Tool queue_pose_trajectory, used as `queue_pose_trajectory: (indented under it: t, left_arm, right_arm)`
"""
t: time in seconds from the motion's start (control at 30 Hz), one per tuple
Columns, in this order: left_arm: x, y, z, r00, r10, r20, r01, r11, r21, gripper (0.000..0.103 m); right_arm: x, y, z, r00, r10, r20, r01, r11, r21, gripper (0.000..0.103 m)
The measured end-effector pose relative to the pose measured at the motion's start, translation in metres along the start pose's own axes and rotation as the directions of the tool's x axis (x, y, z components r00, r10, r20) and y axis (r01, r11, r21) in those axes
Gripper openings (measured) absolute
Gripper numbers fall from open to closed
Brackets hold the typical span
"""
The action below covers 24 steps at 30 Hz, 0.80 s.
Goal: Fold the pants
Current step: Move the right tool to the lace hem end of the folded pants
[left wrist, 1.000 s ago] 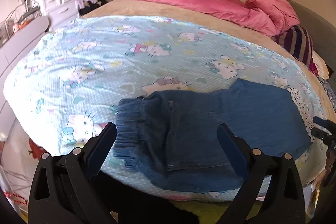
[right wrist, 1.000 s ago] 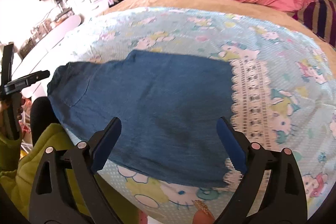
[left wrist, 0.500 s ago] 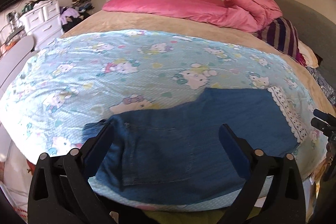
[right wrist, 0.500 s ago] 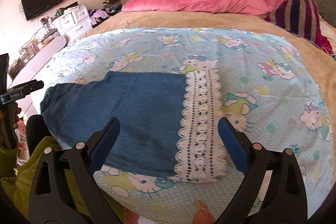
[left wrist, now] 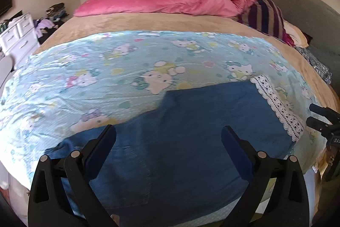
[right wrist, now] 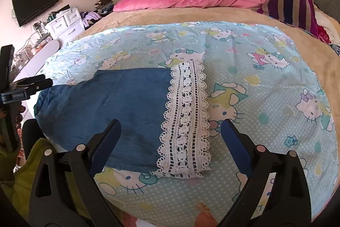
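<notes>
Left gripper (left wrist: 169,139): wide open, holding nothing, above the waist end of the pants (left wrist: 191,142).
Change: both cameras pulled back and up since a second ago; more bed sheet (left wrist: 106,69) now in view.
Pants: flat near the front edge of the sheet, waist to the left, lace hem (right wrist: 184,120) to the right.
Meaning: probably lined up for a first fold; no grasp yet.
Right gripper (right wrist: 171,137): jaws fully apart, empty, hanging over the lace hem, not touching.
</notes>
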<state>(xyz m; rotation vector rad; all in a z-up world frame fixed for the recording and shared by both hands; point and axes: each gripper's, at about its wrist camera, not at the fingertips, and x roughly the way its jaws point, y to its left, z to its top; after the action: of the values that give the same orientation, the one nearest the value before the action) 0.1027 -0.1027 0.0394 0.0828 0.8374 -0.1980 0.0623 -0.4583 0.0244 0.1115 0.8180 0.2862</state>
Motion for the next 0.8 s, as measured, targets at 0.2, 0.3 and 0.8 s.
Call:
queue_pose_trajectory:
  t: [0.2, 0.3, 0.8]
  left_arm:
    - [0.022, -0.021, 0.011, 0.999, -0.021, -0.027, 0.022, 0.999, 0.045, 0.098]
    - [0.036, -0.032, 0.017, 0.999, -0.023, -0.045, 0.026, 0.997, 0.070, 0.098]
    - [0.118, -0.089, 0.063, 0.979, -0.166, -0.121, 0.182, 0.974, 0.137, 0.098]
  right_arm:
    - [0.008, -0.008, -0.007, 1.000, 0.010, -0.018, -0.010, 1.000, 0.023, 0.089]
    - [0.014, -0.011, -0.011, 0.999, 0.019, -0.033, -0.018, 0.999, 0.042, 0.089]
    - [0.038, -0.021, -0.029, 0.994, 0.049, -0.095, -0.037, 0.991, 0.125, 0.089]
